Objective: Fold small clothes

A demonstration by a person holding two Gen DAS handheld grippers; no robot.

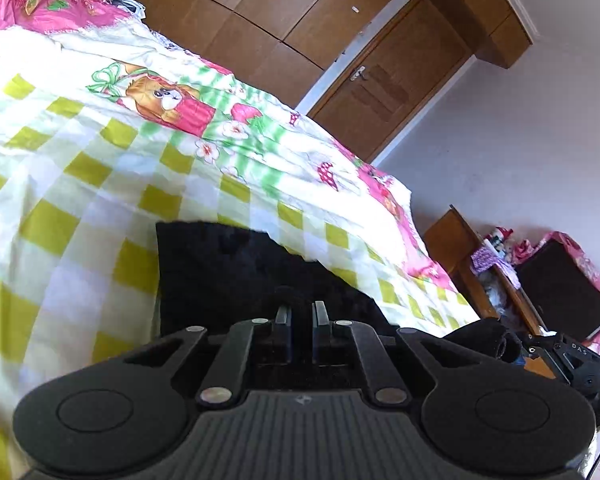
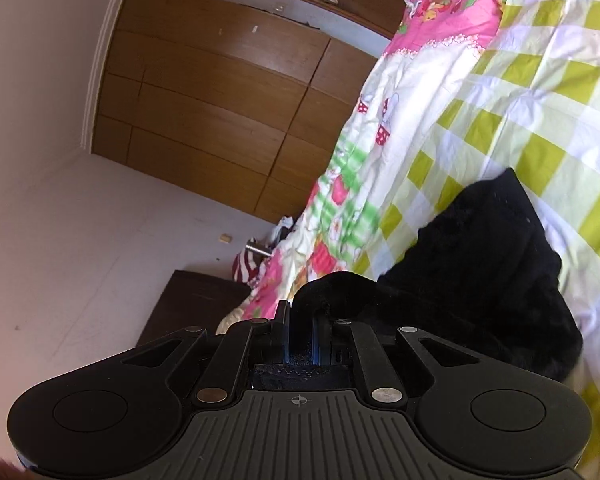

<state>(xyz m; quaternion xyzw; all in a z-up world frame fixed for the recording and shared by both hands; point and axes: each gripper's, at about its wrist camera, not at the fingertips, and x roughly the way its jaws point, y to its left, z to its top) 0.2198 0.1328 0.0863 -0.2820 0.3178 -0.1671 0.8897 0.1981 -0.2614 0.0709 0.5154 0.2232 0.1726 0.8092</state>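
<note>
Left claw [image 1: 301, 312] and right claw [image 2: 301, 312], both clamped on edges of black garment [image 1: 236, 268], lifted partly off checkered bed cover [image 1: 80, 168]; wardrobe [image 2: 204, 112] in bkgd.

A bed [image 1: 100, 184] carries everything — its cover is checked yellow-green and white, with a cartoon print and a pink border along the far and right edges. A black garment [image 1: 236, 268] lies on the near part of the checks, one end lifted off the cover. At the far left, rumpled pink bedding [image 1: 40, 8] lies heaped.
</note>
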